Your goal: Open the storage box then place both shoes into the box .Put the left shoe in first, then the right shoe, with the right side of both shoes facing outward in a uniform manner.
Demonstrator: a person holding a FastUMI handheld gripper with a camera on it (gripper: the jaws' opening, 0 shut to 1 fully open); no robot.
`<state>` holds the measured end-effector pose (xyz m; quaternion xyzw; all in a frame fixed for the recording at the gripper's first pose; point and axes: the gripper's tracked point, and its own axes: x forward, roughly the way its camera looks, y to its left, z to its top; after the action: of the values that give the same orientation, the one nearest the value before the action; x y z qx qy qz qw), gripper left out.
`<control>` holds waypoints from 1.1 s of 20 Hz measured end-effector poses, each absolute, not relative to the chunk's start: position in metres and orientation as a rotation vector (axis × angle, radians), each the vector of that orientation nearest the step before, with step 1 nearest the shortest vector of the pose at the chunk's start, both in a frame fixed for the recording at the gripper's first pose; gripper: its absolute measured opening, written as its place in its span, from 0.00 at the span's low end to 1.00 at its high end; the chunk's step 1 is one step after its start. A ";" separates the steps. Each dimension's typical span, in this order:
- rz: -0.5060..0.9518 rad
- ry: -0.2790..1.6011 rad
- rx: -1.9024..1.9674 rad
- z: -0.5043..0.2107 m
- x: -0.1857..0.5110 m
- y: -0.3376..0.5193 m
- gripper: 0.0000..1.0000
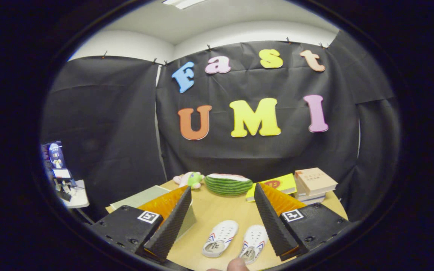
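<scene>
Gripper view: from the left, the box (153, 199) lies flat behind the left finger, lid closed as far as I can tell. The gripper (222, 210) is spread wide, holding nothing. Two shoes (236, 241) lie side by side on the table (217, 209), between the fingers. Risk: taking a shoe before opening the box, or confusing left with right, since they lie so close together.

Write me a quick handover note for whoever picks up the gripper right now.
Gripper: open, holding nothing, raised over the round table.
Two white shoes lie side by side on the table between the fingers, untouched.
Storage box: a pale green box beyond the left finger may be it; can't tell if opened.
Left: open box, load left shoe, then right.
</scene>
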<state>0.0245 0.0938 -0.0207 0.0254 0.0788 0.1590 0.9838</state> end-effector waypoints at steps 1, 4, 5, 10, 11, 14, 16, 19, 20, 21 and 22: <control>0.363 0.183 0.067 -0.025 0.026 0.106 1.00; 0.510 0.309 0.142 -0.049 0.031 0.146 1.00; 0.573 0.353 0.158 -0.056 0.032 0.160 1.00; 0.731 0.613 0.286 -0.103 0.042 0.207 1.00; 0.734 0.652 0.312 -0.111 0.047 0.210 0.99; 0.733 0.760 0.379 -0.142 0.057 0.220 0.98; 0.739 0.827 0.432 -0.162 0.064 0.225 0.96; 0.748 0.913 0.532 -0.185 0.071 0.233 0.93; 0.745 0.937 0.571 -0.191 0.074 0.236 0.91; 0.738 0.956 0.607 -0.195 0.079 0.238 0.89; 0.747 0.973 0.638 -0.200 0.082 0.242 0.87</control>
<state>0.0816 0.2419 -0.2001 0.2944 0.4487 0.3443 0.7704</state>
